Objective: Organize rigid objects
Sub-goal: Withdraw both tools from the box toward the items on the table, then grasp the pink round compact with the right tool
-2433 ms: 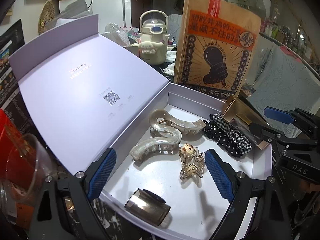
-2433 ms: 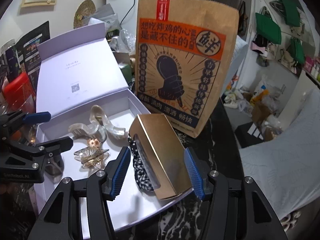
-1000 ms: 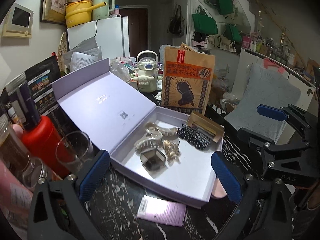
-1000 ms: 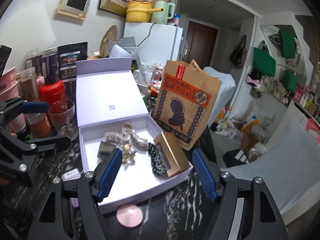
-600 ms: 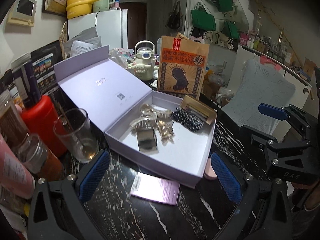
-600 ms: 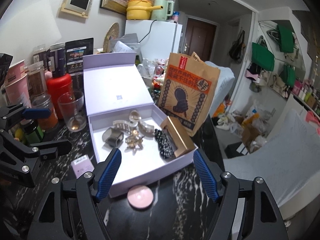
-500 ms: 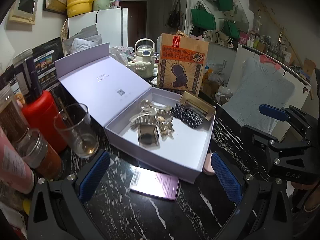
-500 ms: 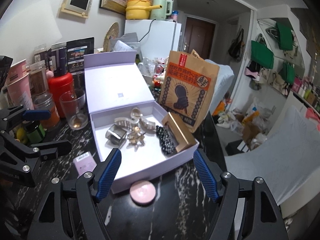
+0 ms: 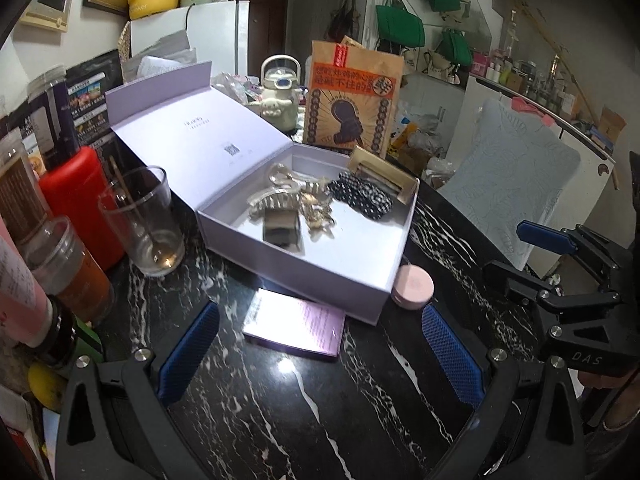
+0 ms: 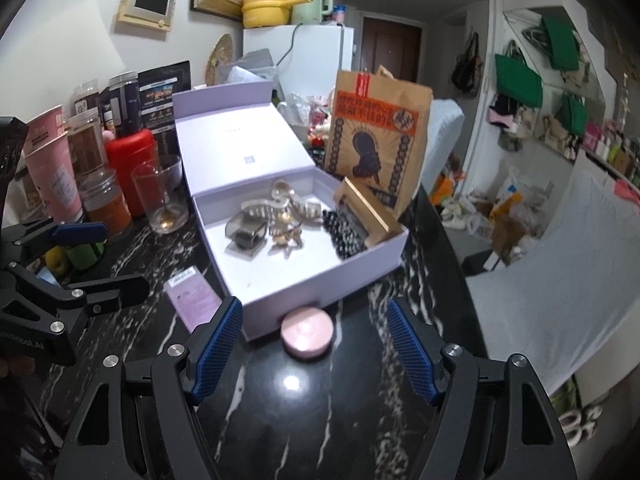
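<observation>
On the black marble worktop (image 9: 304, 408) stands one open lilac cardboard box (image 9: 320, 268). Inside it lie two pale pearly claw hair clips (image 9: 272, 198), one small gold claw clip (image 9: 318, 210), one smoky metallic cuff-shaped clip (image 9: 281, 228), what looks like one black polka-dot scrunchie (image 9: 360, 198), and one gold oblong carton (image 9: 384, 176). Outside the box sit one round pink compact (image 10: 306, 333), one flat lilac packet (image 9: 294, 327), one clear drinking glass (image 9: 142, 220), and one brown printed paper bag (image 9: 354, 100).

The lavender box (image 9: 304, 268) wall hides part of the pink round tin (image 9: 413, 287).
</observation>
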The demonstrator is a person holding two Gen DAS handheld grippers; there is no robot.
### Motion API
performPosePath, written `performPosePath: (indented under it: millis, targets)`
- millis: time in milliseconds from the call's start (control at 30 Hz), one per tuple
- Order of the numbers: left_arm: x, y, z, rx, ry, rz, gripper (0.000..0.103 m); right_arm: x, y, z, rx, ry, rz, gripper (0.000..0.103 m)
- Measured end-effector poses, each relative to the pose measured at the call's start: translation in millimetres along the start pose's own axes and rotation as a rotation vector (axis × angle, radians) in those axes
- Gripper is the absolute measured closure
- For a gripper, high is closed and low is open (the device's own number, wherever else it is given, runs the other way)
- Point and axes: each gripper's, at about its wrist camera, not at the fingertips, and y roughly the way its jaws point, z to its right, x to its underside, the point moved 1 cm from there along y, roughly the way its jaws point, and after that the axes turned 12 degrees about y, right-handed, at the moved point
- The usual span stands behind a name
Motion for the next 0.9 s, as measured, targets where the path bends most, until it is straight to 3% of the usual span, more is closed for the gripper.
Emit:
performPosePath:
  millis: [367, 900]
  targets:
    - [29.3, 20.9, -2.5, 0.079, -0.015, -0.039, 0.000, 34.1, 13.1, 5.2, 0.012, 0.075, -0.059, 0.028]
    - [51.5, 64.3, -17.6, 0.097, -0.057, -0.131, 0.000, 65.1, 43.3, 7.0, 0.013, 0.130, -0.164, 0.028]
